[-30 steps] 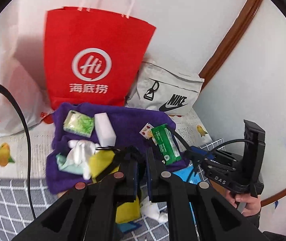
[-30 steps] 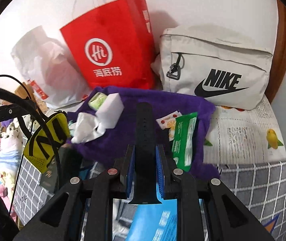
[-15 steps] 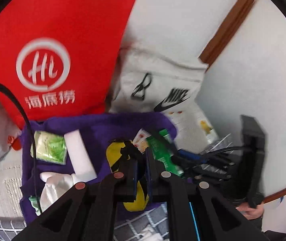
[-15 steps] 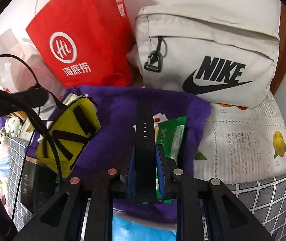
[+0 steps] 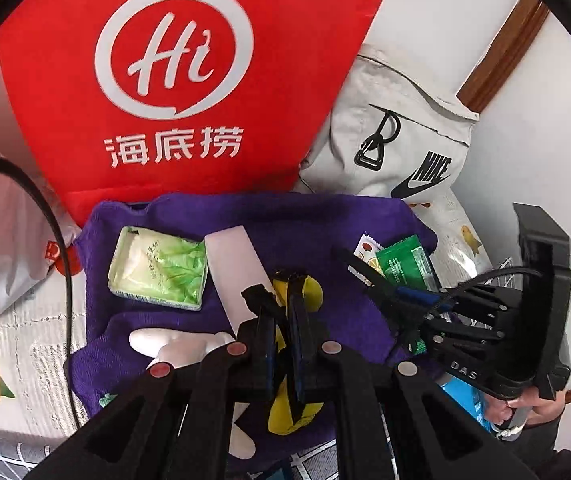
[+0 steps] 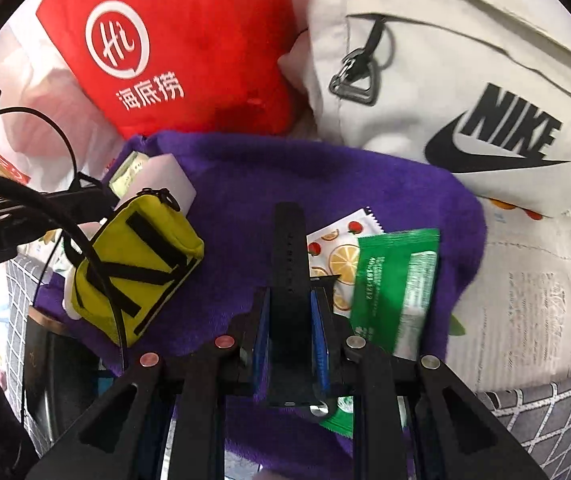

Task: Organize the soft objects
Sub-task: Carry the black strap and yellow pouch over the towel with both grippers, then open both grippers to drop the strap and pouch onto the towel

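Your left gripper [image 5: 281, 316] is clamped on the yellow pouch [image 5: 299, 294], pinching its black strap and top edge while the body of the pouch hangs below the jaws over the purple towel [image 5: 305, 220]. Your right gripper [image 6: 289, 300] is clamped on a black strap [image 6: 288, 248], which sticks out straight ahead past the fingertips and hangs over the same towel.

Around your left claw: just left of the fingertips lies a white foam block [image 5: 237, 268], and further left a green tissue pack [image 5: 159, 270]. Below and left of the jaws is a white glove [image 5: 177, 344], partly covered by the gripper's frame. To the right sit a fruit-print sachet [image 5: 367, 246] and a green wipes packet [image 5: 403, 262], with your right gripper and its cable crossing in front of them. Beyond the towel stand a red paper bag [image 5: 189, 80] and a pale Nike bag [image 5: 401, 148], both touching its far edge.

Around your right claw: the sachet and the green packet lie just right of the strap, the packet overlapping the sachet. The pouch hangs to the left, with the left gripper's cable running across it.

The lower end of the pouch is hidden behind your left gripper's frame. The near end of the black strap is cut off by the right jaws. The green packet's print is too blurred to read.
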`<state>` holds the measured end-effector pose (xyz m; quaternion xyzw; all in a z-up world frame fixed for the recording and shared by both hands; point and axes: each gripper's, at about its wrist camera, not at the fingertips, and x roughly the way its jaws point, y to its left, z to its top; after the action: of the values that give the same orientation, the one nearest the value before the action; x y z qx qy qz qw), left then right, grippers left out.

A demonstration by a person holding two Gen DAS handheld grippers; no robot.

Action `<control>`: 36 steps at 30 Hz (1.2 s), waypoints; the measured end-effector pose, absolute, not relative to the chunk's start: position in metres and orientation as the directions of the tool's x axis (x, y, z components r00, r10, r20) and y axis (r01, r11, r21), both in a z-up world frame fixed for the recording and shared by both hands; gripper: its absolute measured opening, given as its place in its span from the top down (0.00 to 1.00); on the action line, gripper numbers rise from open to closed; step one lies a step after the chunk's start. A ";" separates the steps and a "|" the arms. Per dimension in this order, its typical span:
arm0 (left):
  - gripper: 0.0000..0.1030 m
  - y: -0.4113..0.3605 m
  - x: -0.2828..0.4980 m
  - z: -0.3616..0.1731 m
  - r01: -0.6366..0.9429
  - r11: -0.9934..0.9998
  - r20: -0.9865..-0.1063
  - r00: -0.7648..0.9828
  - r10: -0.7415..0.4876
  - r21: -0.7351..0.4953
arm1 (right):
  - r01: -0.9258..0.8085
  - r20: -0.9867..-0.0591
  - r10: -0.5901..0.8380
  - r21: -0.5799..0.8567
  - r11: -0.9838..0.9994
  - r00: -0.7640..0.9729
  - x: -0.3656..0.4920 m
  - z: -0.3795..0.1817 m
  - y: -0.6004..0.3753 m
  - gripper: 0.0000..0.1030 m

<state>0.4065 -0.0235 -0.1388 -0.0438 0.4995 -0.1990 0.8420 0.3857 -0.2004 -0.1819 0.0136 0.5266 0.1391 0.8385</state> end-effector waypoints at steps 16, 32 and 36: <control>0.52 -0.015 0.400 -0.138 0.296 0.900 -0.824 0.383 -0.418 -0.319 | -0.263 -0.920 0.238 0.158 0.952 0.310 0.407 -0.201 -0.178 0.77; 0.33 0.004 0.346 -0.087 0.245 0.942 -0.828 0.460 -0.320 -0.228 | -0.437 -0.879 0.301 0.123 0.891 0.368 0.294 -0.143 -0.159 0.57; 0.32 0.014 0.316 -0.073 0.240 0.945 -0.816 0.486 -0.314 -0.221 | -0.534 -0.911 0.282 0.085 0.841 0.299 0.247 -0.159 -0.135 0.57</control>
<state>0.3159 0.0142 -0.0726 -0.0383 0.4809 -0.1609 0.8610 0.2467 -0.1345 -0.1594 -0.1180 0.5336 0.2560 0.7974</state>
